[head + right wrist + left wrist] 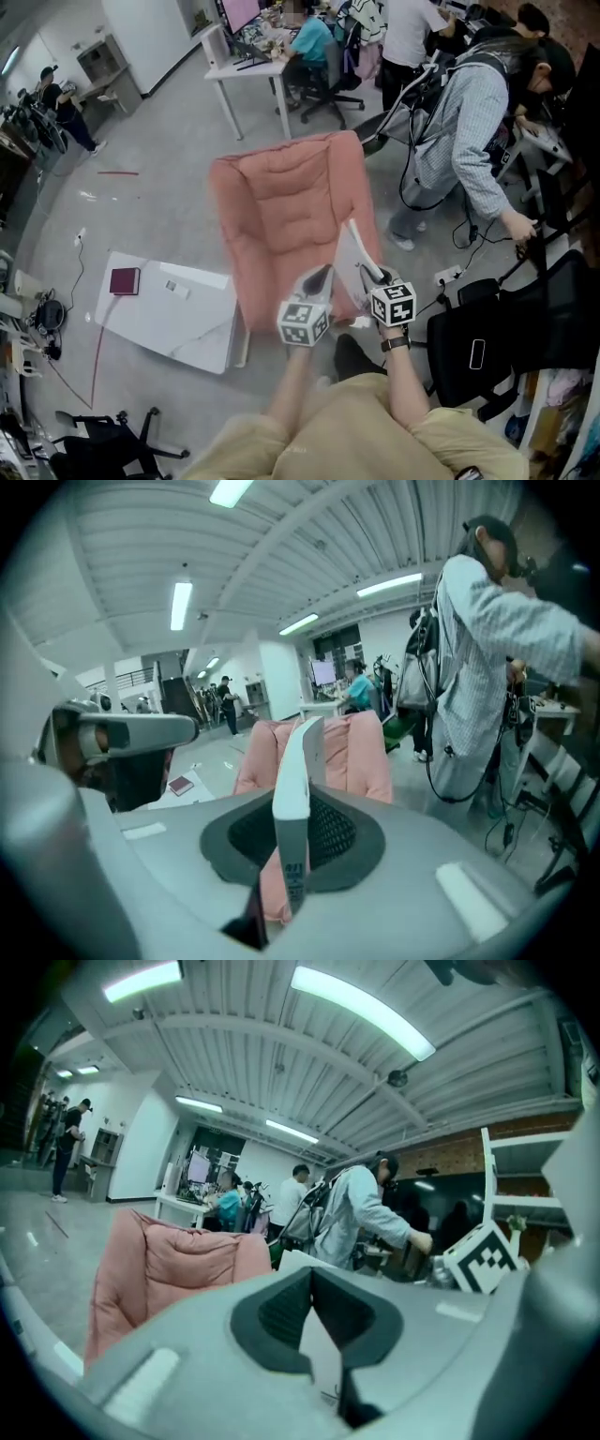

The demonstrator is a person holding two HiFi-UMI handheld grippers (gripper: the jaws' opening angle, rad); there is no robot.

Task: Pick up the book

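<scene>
A thin white book [359, 246] stands on edge in the air over the pink armchair [281, 206]. My right gripper [373, 274] is shut on its lower end. In the right gripper view the book [298, 761] rises upright between the dark pads [333, 832], its grey spine towards the camera. My left gripper [322, 275] sits close beside it on the left. A white face of the book [319, 1349] fills the gap between the left pads [279, 1312], whose tips close over it. The right gripper's marker cube [483, 1255] shows at the right of that view.
A low white table [178, 323] with a maroon book [124, 280] lies left of the armchair. A person in a checked shirt [469, 131] bends over at the right, near a black chair [506, 337]. Desks [244, 70] and seated people are at the back.
</scene>
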